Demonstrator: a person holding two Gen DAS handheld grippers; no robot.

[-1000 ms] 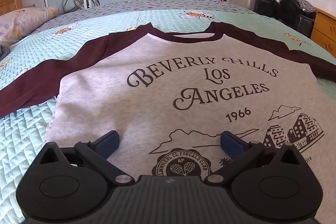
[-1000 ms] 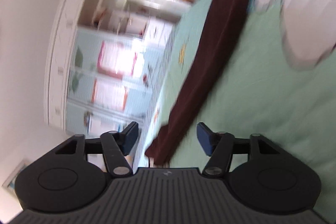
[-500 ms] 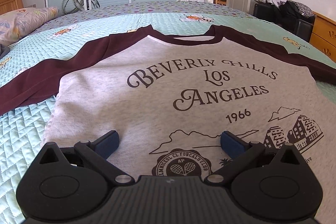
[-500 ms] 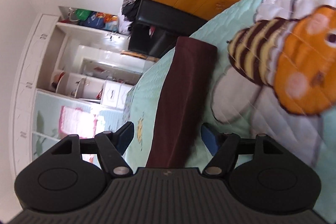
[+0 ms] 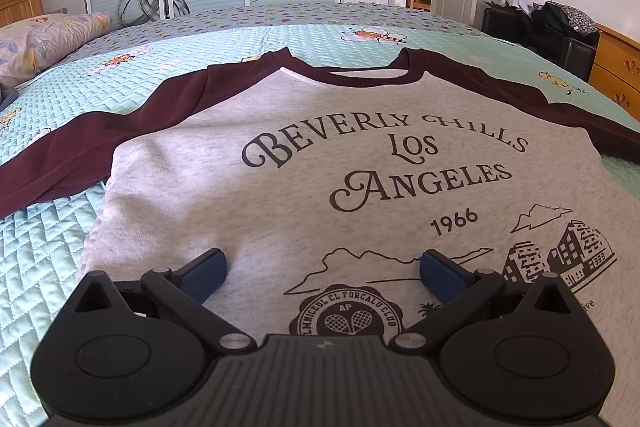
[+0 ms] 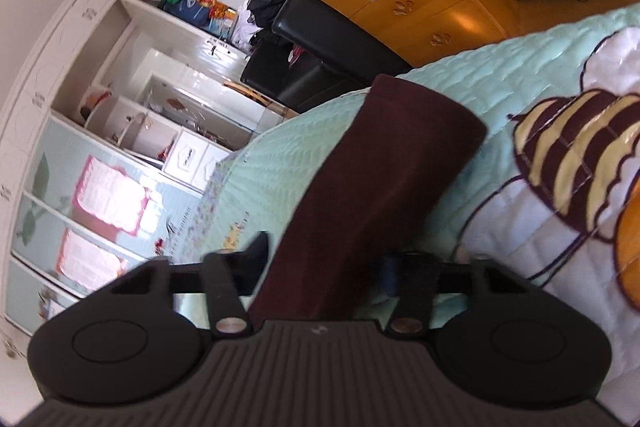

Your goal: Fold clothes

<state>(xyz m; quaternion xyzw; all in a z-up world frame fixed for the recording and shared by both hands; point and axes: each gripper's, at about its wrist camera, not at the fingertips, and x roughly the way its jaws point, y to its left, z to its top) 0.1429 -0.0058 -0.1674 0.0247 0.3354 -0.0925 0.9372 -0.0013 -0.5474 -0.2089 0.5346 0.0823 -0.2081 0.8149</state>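
Right tongs (image 6: 324, 259) sit with the maroon sleeve (image 6: 380, 179) running between their fingers, jaws narrowed around the cloth, apparently pinching it though the contact is partly hidden. The sleeve's long axis runs straight ahead of them, its cuff end farthest away, lying on the green quilted bed (image 6: 280, 167). Left tongs (image 5: 322, 269) hover spread wide and released over the lower chest of the grey sweatshirt (image 5: 320, 163), which lies flat and face up, collar away from them. The right hand is the nearer to this sleeve, so the likely fold carries it inward across the body.
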